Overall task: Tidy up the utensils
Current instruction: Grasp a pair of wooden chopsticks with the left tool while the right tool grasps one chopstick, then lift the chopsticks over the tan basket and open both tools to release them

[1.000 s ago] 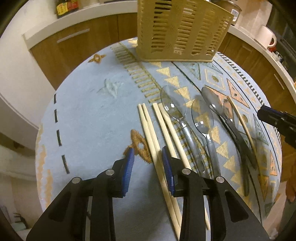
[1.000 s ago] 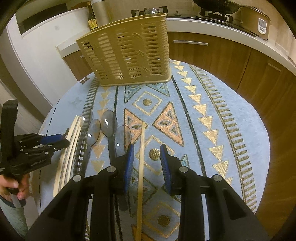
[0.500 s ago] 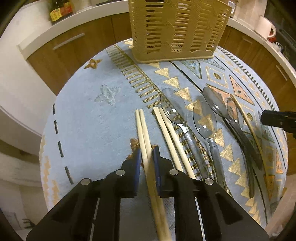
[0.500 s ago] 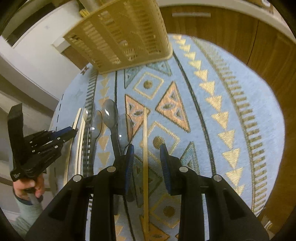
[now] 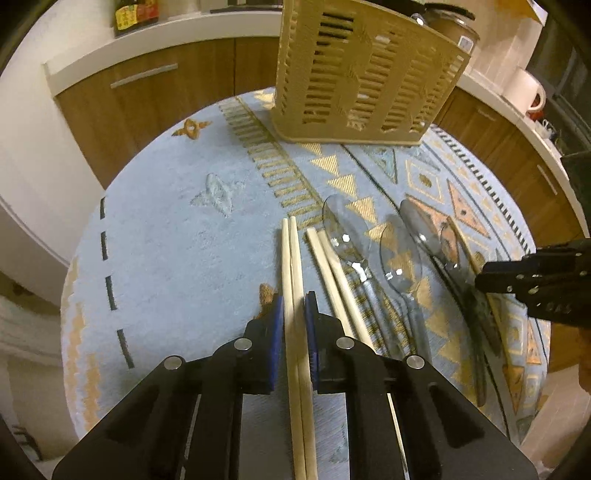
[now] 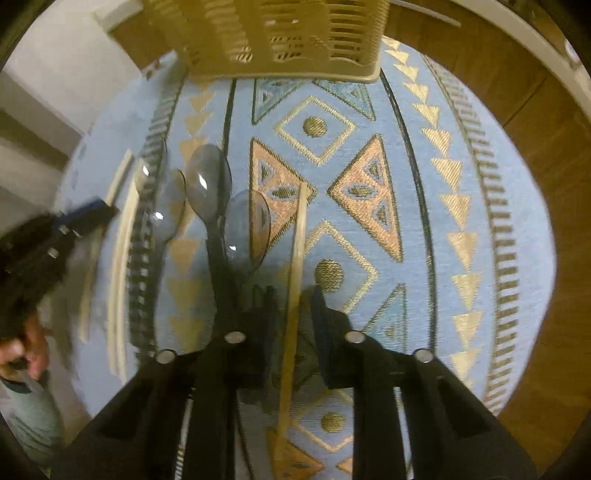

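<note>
Pinching chopstick pair [image 5: 293, 280] w/ left gripper [image 5: 294, 308], right gripper [image 6: 293, 299] spread astride single chopstick [image 6: 297, 258], cloth [image 6: 461, 258] bare rightward

The left gripper [image 5: 294, 314] sits at the lower centre of its frame, clamped on a pair of pale wooden chopsticks [image 5: 293, 280]. The right gripper [image 6: 293, 314], lower centre, stands parted around a single wooden chopstick [image 6: 297, 258].

We see a patterned blue cloth [image 5: 177, 258] over the round bench, wooden cabinets [image 5: 147, 96] behind, and a white kettle [image 5: 526, 90] beside bottles [image 5: 135, 13].
</note>
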